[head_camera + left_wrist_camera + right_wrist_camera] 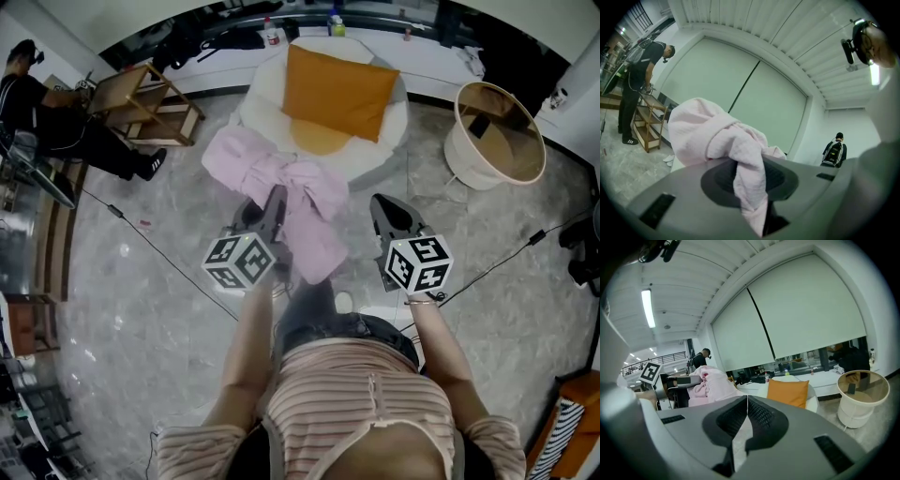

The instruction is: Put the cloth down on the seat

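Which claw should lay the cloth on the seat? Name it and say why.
Left. The left claw is clamped on the pink cloth, with the seat straight ahead. The right claw is shut on nothing, apart from the cloth.

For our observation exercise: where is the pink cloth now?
In the head view the pink cloth hangs at centre from the left gripper, in front of the white seat and its orange cushion.

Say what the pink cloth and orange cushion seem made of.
The pink cloth looks like soft matte woven fabric, perhaps cotton: it crumples, with a fine crinkled weave. The orange cushion has a smooth matte fabric cover; fibre unclear.
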The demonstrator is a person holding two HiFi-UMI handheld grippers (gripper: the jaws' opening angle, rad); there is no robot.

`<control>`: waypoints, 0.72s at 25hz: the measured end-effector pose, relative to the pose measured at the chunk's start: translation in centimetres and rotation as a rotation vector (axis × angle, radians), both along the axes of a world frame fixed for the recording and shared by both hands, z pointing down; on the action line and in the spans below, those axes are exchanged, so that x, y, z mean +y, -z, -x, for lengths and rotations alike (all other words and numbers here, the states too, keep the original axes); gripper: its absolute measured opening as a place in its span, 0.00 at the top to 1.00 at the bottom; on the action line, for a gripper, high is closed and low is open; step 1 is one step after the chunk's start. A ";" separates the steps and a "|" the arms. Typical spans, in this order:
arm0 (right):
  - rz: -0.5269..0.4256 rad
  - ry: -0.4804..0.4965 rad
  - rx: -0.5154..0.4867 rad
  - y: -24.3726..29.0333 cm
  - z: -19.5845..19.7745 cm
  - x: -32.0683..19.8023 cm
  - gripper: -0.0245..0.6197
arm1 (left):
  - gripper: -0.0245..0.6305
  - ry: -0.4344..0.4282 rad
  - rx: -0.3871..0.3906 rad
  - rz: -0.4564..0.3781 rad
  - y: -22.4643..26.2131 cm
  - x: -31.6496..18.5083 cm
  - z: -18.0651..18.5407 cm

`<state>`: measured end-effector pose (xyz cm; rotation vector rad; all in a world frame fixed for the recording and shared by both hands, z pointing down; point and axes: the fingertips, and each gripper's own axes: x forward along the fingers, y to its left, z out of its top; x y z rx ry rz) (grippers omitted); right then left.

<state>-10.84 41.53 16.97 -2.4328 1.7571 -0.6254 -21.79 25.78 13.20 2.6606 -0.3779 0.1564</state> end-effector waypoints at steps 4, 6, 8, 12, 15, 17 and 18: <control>0.015 -0.014 -0.002 -0.5 -1.5 -1.4 0.95 | 0.81 -0.012 0.001 -0.008 0.0 -1.8 -1.7; 0.028 -0.015 -0.002 -1.0 -2.2 -2.5 0.95 | 0.81 -0.015 -0.001 -0.005 -0.4 -2.8 -2.7; 0.038 -0.016 -0.004 -1.5 -3.1 -3.6 0.95 | 0.81 -0.018 -0.004 0.000 -1.0 -3.9 -3.7; 0.058 -0.024 -0.012 -2.3 -5.7 -6.4 0.95 | 0.81 -0.027 -0.016 0.015 -1.9 -6.6 -6.4; 0.076 -0.032 -0.021 -2.8 -7.8 -9.0 0.95 | 0.81 -0.038 -0.028 0.025 -2.5 -9.3 -8.5; 0.089 -0.039 -0.033 -3.1 -9.5 -11.0 0.95 | 0.81 -0.041 -0.037 0.033 -2.8 -11.5 -10.2; 0.093 -0.041 -0.040 -3.3 -10.3 -12.1 0.95 | 0.81 -0.043 -0.041 0.035 -3.0 -12.6 -11.0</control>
